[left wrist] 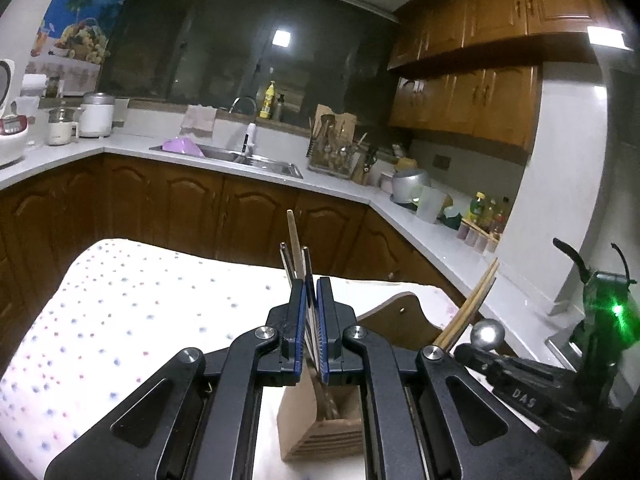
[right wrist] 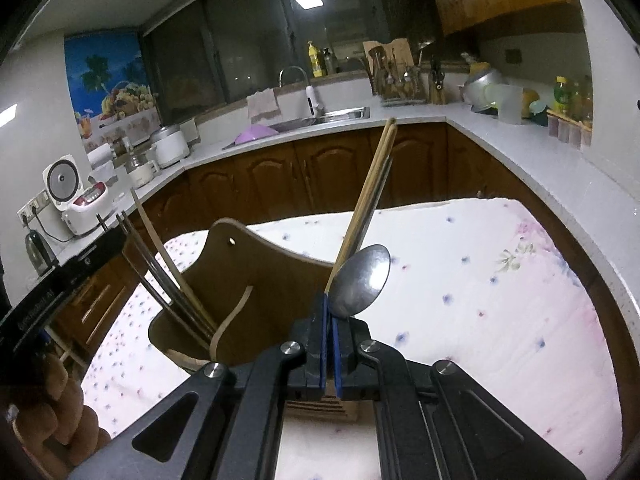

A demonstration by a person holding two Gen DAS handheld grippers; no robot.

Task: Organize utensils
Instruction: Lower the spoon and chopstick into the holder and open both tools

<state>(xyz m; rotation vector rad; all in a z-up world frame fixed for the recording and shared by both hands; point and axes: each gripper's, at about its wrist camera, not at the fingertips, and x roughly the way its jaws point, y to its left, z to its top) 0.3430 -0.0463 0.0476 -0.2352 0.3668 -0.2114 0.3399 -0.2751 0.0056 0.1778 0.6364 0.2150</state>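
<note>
Left wrist view: utensils going into wooden holder

Left gripper (left wrist: 311,284), lower centre, jaws pinched on chopsticks (left wrist: 294,240): two metal, one wooden, tips apparently down in holder (left wrist: 320,420), likely for a straight drop.

Right wrist view: right gripper (right wrist: 329,304) pressed shut on wooden chopsticks (right wrist: 370,184) and spoon (right wrist: 362,280), bowl up, above holder's lower centre compartment. Held over slots on dotted cloth (right wrist: 500,300), not yet released.

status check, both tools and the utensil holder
Left tool shut on chopsticks. Right tool shut on spoon and wooden chopsticks. Both over wooden holder. Nothing in the way.
</note>
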